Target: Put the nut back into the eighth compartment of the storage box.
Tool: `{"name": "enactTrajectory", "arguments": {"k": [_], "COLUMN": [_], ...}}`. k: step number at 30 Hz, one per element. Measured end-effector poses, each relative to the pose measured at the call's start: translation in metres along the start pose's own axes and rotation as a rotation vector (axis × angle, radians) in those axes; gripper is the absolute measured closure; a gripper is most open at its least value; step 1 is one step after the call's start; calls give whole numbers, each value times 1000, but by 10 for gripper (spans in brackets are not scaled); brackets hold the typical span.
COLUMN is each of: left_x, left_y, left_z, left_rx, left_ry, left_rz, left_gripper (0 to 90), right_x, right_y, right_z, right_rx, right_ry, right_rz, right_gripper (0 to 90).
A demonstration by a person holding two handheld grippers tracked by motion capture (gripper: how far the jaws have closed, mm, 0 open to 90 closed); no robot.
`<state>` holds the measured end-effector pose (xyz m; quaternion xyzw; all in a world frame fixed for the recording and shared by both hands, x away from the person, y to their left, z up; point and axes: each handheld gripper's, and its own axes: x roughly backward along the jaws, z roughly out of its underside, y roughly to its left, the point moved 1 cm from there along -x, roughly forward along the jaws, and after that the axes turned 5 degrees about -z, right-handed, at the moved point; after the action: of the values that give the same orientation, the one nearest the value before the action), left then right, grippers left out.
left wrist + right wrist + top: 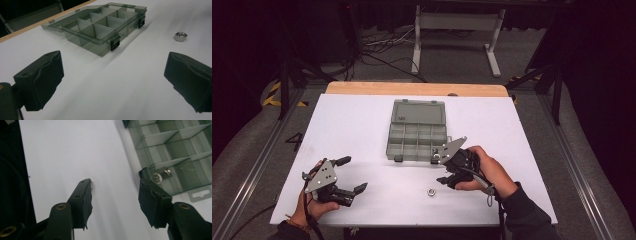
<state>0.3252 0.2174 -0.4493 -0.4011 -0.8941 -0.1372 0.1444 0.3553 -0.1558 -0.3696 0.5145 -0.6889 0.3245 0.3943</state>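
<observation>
On the white table (362,125), left gripper (350,175) sits near the front-left edge, jaws wide, nothing between them. Centre: clear compartment box (417,136), lid flat open behind it; a steel hex nut (430,191) lies on the table in front of it, well apart. Right gripper (442,167) hovers just beside the box's front-right corner, jaws partly open and empty, nut close below it.
</observation>
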Motion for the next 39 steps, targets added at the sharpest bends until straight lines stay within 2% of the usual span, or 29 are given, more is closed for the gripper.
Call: {"name": "enactTrajectory", "arguments": {"k": [3,5,7,9,12,16,21,23,25,29,35,39], "left_x": [0,0,0,0,0,0,1,1,1,2,1,1], "left_y": [-1,-2,-1,-1,-1,-1,-3,-3,-2,-2,-3,-3], "left_z": [0,-1,0,0,0,0,-1,0,0,0,0,-1], "left_rx": [-4,-9,-5,-5,-7,-5,-9,-12,-13,-12,-10,-13], "left_ry": [2,-2,-2,0,-3,-3,-2,-2,-4,-5,-3,-4], "left_rz": [1,1,2,2,-2,-4,2,2,4,5,7,8], "left_gripper": [30,29,29,29,29,29,29,29,29,29,30,29], "right_x": [-7,-12,-15,-21,-27,-34,-52,-53,-59,-63,-67,-72], "right_y": [3,4,6,6,5,6,8,8,9,8,13,14], "right_z": [-3,-4,-6,-9,-12,-14,-19,-19,-22,-25,-24,-23], "right_rx": [21,27,24,25,26,34,33,32,41,45,50,60], "right_ry": [56,91,130,155,179,214,273,281,303,317,326,350], "right_rz": [-2,-19,-17,-16,-12,-27,-53,-49,-57,-66,-98,-113], "right_gripper": [399,366,335,287,264,269,262,264,315,366,379,426]}}
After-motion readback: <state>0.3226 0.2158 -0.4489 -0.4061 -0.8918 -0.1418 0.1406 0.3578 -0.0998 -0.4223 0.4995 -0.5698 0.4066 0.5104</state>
